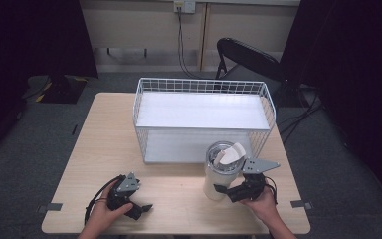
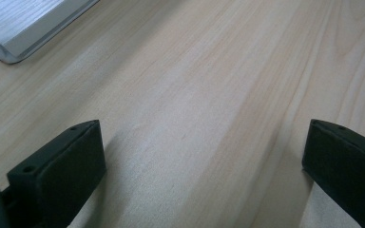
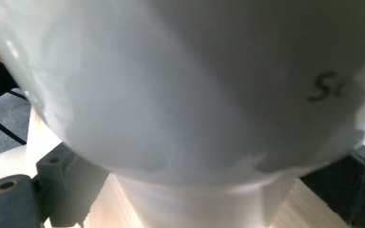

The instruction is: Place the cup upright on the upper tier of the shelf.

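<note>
**Right gripper clasps the upright tumbler**

Right gripper (image 1: 227, 191) has its jaws set either side of the white tumbler (image 1: 219, 172), low on its body; the tumbler's long axis stands vertical, the wire basket (image 1: 149, 84) just beyond. Left gripper (image 1: 140, 208) rests wide open, well apart.

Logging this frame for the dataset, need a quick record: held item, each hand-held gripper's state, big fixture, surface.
held item: white tumbler with clear lid, upright on the table, in front of the rack
right hand-held gripper: jaws on either side of the tumbler's lower body, appears shut on it
left hand-held gripper: jaws wide apart, nothing between them, low over bare wood
fixture: white wire rack, two shelves, at the table's far middle
surface: light wooden table
behind the table: black folding chair
</note>
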The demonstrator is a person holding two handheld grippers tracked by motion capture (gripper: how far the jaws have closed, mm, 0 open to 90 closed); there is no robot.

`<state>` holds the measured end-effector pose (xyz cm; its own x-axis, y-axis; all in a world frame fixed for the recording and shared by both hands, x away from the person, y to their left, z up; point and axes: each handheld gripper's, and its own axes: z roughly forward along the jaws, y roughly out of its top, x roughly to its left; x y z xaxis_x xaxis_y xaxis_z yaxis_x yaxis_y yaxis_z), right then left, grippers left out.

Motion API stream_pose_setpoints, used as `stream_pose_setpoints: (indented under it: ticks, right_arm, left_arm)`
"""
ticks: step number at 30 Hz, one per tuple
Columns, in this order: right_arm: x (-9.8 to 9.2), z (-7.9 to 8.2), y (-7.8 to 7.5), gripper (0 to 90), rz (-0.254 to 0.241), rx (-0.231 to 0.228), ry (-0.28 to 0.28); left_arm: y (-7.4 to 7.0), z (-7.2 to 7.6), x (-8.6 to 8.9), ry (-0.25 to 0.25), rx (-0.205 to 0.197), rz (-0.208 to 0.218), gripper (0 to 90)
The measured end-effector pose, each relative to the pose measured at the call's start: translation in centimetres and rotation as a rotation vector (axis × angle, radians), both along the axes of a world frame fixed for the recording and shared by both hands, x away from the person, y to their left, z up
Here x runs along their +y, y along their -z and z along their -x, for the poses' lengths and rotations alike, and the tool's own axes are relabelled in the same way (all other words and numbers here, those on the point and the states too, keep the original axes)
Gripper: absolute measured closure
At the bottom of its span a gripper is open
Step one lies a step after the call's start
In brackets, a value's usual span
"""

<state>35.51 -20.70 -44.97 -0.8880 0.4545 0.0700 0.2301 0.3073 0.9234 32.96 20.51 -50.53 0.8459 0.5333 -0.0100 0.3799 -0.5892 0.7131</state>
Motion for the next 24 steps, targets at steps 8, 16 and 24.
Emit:
stream_pose_setpoints:
  ticks: [8, 16, 24]
  right_arm:
    - [0.36, 0.14, 0.06, 7.7, -0.003, -0.001, 0.013]
    - [0.55, 0.08, 0.05, 7.5, -0.01, 0.0, 0.018]
    - [0.75, 0.29, 0.15, 7.8, -0.022, 0.001, 0.036]
  left_arm:
    - [0.0, 0.0, 0.0, 0.0, 0.0, 0.0, 0.0]
    - [0.0, 0.0, 0.0, 0.0, 0.0, 0.001, 0.0]
    - [0.0, 0.0, 0.0, 0.0, 0.0, 0.0, 0.0]
